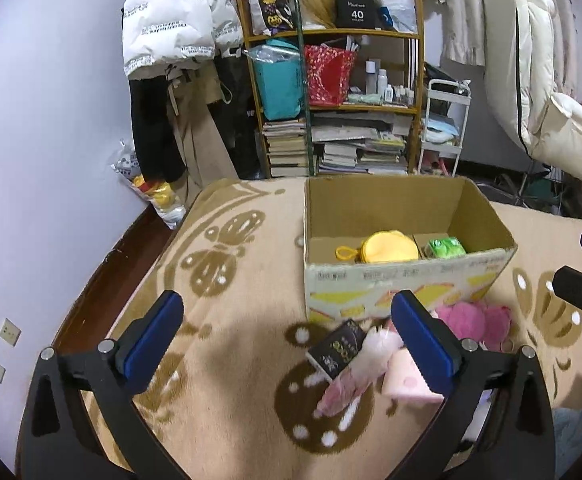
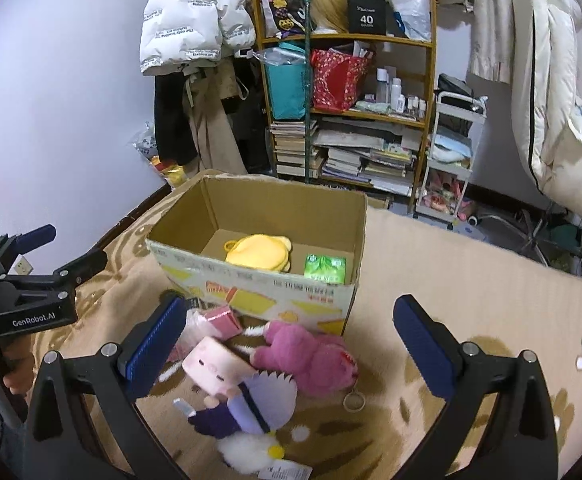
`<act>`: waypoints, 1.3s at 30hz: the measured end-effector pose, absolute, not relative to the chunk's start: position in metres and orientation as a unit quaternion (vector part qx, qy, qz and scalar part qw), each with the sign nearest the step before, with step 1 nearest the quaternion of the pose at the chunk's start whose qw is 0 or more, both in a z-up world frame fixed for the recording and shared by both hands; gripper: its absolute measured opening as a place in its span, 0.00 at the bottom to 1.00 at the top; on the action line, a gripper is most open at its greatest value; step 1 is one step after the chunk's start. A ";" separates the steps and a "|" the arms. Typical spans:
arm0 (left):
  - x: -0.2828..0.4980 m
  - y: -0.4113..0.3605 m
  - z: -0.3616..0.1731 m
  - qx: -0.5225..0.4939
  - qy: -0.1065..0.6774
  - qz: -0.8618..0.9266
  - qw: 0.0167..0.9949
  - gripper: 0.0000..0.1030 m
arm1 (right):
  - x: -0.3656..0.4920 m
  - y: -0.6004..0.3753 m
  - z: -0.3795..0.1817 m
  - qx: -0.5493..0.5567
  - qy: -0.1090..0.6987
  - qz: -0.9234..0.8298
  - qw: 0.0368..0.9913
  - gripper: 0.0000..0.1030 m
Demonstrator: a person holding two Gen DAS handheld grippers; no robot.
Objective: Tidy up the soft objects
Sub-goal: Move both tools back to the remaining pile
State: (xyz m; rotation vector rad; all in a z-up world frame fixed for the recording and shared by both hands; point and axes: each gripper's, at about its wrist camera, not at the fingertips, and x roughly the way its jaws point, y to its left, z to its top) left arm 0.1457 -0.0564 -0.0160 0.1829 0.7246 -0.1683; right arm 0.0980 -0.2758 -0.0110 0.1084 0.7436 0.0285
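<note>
An open cardboard box (image 1: 403,280) (image 2: 251,292) stands on a beige patterned blanket. Inside lie a yellow plush pouch (image 1: 387,246) (image 2: 257,256) and a green tissue pack (image 1: 445,247) (image 2: 325,267). In front of the box lie a pink plush bear (image 2: 311,354) (image 1: 471,320), a pink block-shaped plush (image 2: 213,364) (image 1: 405,376), a purple-and-white doll (image 2: 247,408), a small pink packet (image 2: 223,320) and a black packet (image 1: 337,350). My left gripper (image 1: 287,328) is open above the blanket, left of the pile. My right gripper (image 2: 291,328) is open just above the toys.
A wooden shelf (image 1: 331,80) with books, bags and bottles stands behind the bed. Coats hang on the wall at left (image 1: 179,40). A white trolley (image 2: 451,152) and a white duvet (image 2: 563,120) are at right. The bed's dark wooden edge (image 1: 103,276) runs along the left.
</note>
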 end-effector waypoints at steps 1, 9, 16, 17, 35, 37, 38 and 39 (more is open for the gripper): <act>0.144 -0.056 -0.018 0.089 0.355 -0.083 0.927 1.00 | 0.095 -0.276 -0.014 0.057 0.365 0.013 0.929 1.00; 0.136 -0.054 -0.041 0.097 0.373 -0.098 0.918 1.00 | 0.091 -0.269 -0.042 0.059 0.395 0.010 0.917 1.00; 0.137 -0.058 -0.069 0.094 0.397 -0.106 0.907 1.00 | 0.091 -0.269 -0.067 0.071 0.414 0.007 0.908 1.00; 0.137 -0.059 -0.074 0.097 0.399 -0.109 0.905 0.99 | 0.092 -0.268 -0.070 0.070 0.418 0.008 0.906 1.00; 0.155 -0.070 -0.129 0.104 0.463 -0.129 0.871 0.99 | 0.104 -0.262 -0.112 0.076 0.471 0.015 0.879 1.00; 0.157 -0.071 -0.134 0.107 0.468 -0.130 0.868 0.99 | 0.105 -0.262 -0.116 0.086 0.476 0.019 0.875 1.00; 0.158 -0.072 -0.136 0.109 0.470 -0.128 0.867 0.99 | 0.106 -0.262 -0.118 0.089 0.479 0.020 0.873 1.00; 0.158 -0.072 -0.137 0.114 0.471 -0.124 0.866 0.99 | 0.107 -0.262 -0.120 0.090 0.481 0.019 0.872 1.00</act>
